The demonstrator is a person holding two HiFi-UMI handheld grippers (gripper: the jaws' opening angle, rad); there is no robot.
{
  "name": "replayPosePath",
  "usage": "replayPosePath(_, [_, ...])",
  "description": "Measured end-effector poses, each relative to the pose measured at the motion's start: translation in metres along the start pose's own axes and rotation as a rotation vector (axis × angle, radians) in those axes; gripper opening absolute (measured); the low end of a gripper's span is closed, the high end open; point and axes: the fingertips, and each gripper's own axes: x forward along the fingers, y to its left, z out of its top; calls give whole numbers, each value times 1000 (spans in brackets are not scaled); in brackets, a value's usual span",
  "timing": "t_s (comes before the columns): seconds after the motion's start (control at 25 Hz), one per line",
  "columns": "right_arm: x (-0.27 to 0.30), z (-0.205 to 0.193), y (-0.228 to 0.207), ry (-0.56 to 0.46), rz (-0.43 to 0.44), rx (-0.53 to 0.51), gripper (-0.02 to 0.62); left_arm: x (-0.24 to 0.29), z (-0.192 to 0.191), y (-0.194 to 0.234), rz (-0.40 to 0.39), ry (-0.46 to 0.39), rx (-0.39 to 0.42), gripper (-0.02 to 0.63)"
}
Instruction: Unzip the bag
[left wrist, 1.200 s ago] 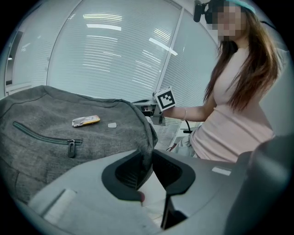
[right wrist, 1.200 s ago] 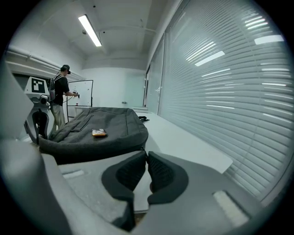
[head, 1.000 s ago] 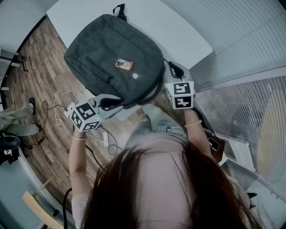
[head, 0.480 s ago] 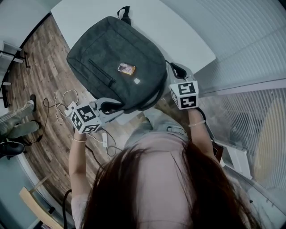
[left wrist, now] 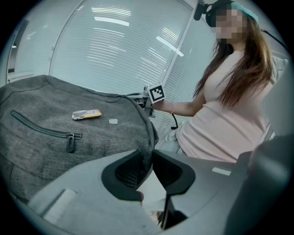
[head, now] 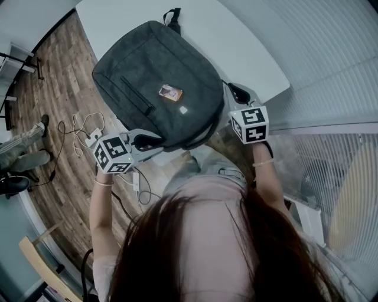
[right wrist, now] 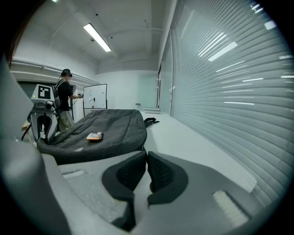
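- A dark grey bag point(head: 153, 76) lies flat on a white table point(head: 236, 41), front panel up. Its near end reaches the table edge closest to the person.
- The left gripper point(left wrist: 148, 155) is clamped on the bag's near edge, with the rim of fabric pinched between its two black pads.
- The right gripper point(right wrist: 146, 157) is held at the bag's right side, just beside a corner. Its jaws are brought together, and nothing can be made out between them.
- A pocket zip point(left wrist: 41, 130) runs diagonally across the front panel, with its pull point(left wrist: 70, 142) at the end nearer the left gripper.
- Whether the main zip along the bag's edge is open cannot be told.
- A small orange and silver packet point(head: 170, 92) lies on the front panel, and a small pale tag point(head: 183, 110) sits near it.
- The carry handle point(head: 172, 15) lies at the bag's far end, on the table.
- A marker cube point(head: 112, 154) is carried on the left gripper, and another cube point(head: 250, 124) on the right.
- White cables point(head: 77, 133) are strewn on the wooden floor point(head: 53, 88) to the left of the table.
- Slatted blinds point(right wrist: 229, 82) run along the table's right side.
- In the right gripper view, a second person point(right wrist: 64, 98) stands in the background beside a whiteboard point(right wrist: 95, 97).
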Motion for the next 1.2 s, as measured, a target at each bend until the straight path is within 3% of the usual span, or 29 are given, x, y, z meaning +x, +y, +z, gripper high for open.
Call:
replayPosePath(0.84, [32, 13, -10, 23, 199, -61, 17, 6, -1, 1, -8, 47, -56, 84])
replayPosePath(1.2, [44, 21, -11, 33, 242, -92, 17, 6, 0, -1, -23, 63, -74, 84])
